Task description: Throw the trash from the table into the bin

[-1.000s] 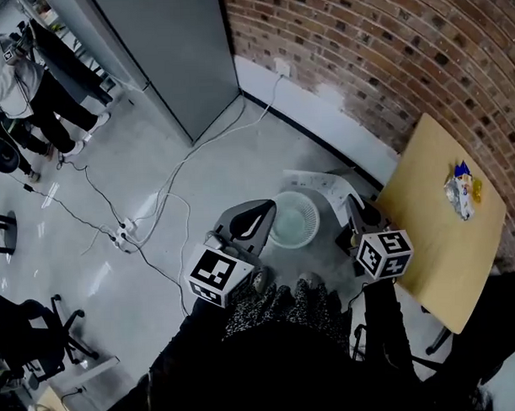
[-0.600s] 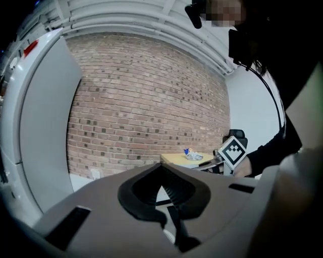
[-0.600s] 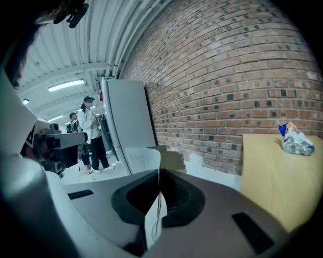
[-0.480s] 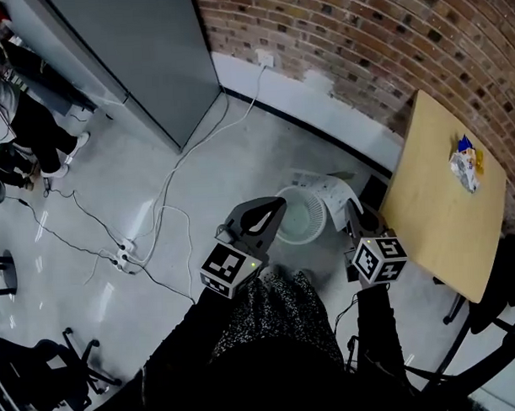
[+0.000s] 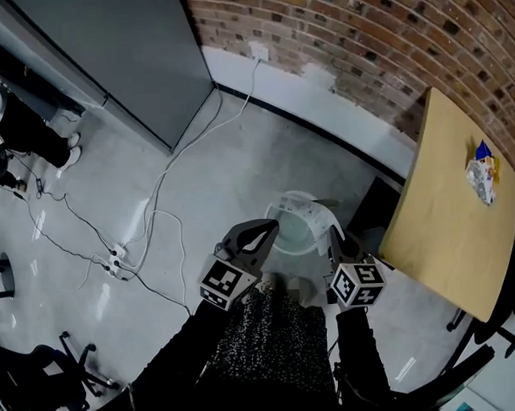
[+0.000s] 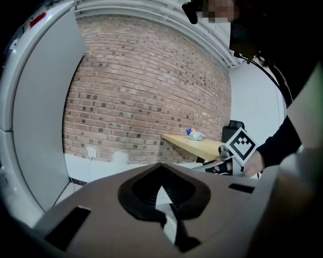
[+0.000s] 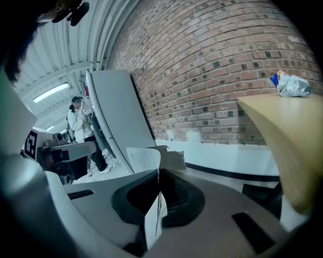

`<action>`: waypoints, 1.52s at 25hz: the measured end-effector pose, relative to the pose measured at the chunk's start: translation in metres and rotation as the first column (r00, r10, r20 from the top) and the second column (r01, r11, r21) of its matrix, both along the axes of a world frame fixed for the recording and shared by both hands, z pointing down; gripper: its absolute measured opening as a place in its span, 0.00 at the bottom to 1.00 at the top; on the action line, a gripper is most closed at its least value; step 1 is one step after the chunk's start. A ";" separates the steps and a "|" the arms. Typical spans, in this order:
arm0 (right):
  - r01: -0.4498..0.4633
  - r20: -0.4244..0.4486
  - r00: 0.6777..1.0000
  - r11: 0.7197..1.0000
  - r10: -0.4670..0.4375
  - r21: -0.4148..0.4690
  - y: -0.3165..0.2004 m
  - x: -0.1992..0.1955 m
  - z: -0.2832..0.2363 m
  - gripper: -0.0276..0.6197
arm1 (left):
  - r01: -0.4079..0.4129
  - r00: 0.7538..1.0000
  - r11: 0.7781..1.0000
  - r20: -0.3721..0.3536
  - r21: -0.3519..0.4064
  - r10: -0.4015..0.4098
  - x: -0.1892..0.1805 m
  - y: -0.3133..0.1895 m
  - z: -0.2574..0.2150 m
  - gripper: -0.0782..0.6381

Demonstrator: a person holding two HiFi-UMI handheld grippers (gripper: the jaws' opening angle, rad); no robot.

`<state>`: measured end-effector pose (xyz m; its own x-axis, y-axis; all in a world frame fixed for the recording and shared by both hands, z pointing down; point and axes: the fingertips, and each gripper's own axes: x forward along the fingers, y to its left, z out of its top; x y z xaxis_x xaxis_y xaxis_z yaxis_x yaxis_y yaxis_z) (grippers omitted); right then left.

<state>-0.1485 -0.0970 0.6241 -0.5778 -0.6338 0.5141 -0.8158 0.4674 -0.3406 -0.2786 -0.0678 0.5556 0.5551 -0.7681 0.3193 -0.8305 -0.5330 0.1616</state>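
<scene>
By one bin [image 5: 284,206] | right gripper [image 7: 157,176] clamps one paper sheet [image 7: 144,158] | left gripper [image 6: 161,166] closed | table [image 5: 447,211]: one wrapper clump [image 5: 481,169]

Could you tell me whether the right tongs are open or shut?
Shut on a white sheet of paper: in the right gripper view the right tongs close together with the sheet pinched between.
</scene>
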 end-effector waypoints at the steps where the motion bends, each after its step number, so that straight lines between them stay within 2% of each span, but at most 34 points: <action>1: -0.010 -0.005 1.000 1.000 0.010 -0.018 0.000 0.003 0.016 0.06 | 0.004 1.000 1.000 -0.003 -0.011 -0.004 -0.001 -0.001 0.013 0.11; 7: -0.042 -0.060 0.998 0.996 0.038 -0.082 0.002 0.010 0.105 0.06 | -0.021 0.998 0.997 0.050 -0.073 0.025 0.005 -0.006 0.094 0.11; 10: -0.041 -0.101 0.994 0.995 0.032 -0.087 0.002 0.008 0.142 0.06 | -0.024 0.999 0.996 0.043 -0.090 0.028 0.011 -0.012 0.126 0.11; 16: -0.116 -0.136 0.986 0.978 0.093 -0.172 0.006 0.017 0.211 0.06 | -0.047 0.999 0.985 0.007 -0.165 0.048 0.029 -0.015 0.185 0.11; 22: -0.138 -0.151 0.983 0.963 0.104 -0.230 0.004 0.021 0.255 0.06 | -0.070 0.998 0.979 -0.007 -0.194 0.070 0.036 -0.013 0.211 0.11; 26: -0.143 -0.167 0.980 0.961 0.105 -0.238 0.005 0.024 0.267 0.06 | -0.073 0.997 0.979 -0.012 -0.193 0.072 0.036 -0.011 0.213 0.11; 31: -0.118 -0.123 0.988 0.961 0.089 -0.249 0.001 0.015 0.276 0.07 | -0.072 0.997 0.980 -0.018 -0.183 0.070 0.036 -0.017 0.212 0.11; 32: -0.105 -0.099 0.992 0.962 0.082 -0.253 0.001 0.011 0.277 0.09 | -0.072 0.997 0.981 -0.022 -0.183 0.069 0.037 -0.017 0.212 0.11; 34: -0.088 -0.053 0.996 0.961 0.076 -0.261 0.000 0.003 0.276 0.38 | -0.071 0.997 0.980 -0.027 -0.184 0.068 0.037 -0.018 0.211 0.11; 35: -0.080 -0.040 0.997 0.961 0.072 -0.264 -0.001 0.000 0.275 0.43 | -0.070 0.997 0.980 -0.026 -0.186 0.067 0.037 -0.018 0.211 0.11; 38: -0.047 -0.038 0.999 0.964 0.038 -0.261 -0.002 -0.006 0.270 0.45 | -0.059 0.998 0.981 -0.024 -0.186 0.056 0.033 -0.017 0.208 0.11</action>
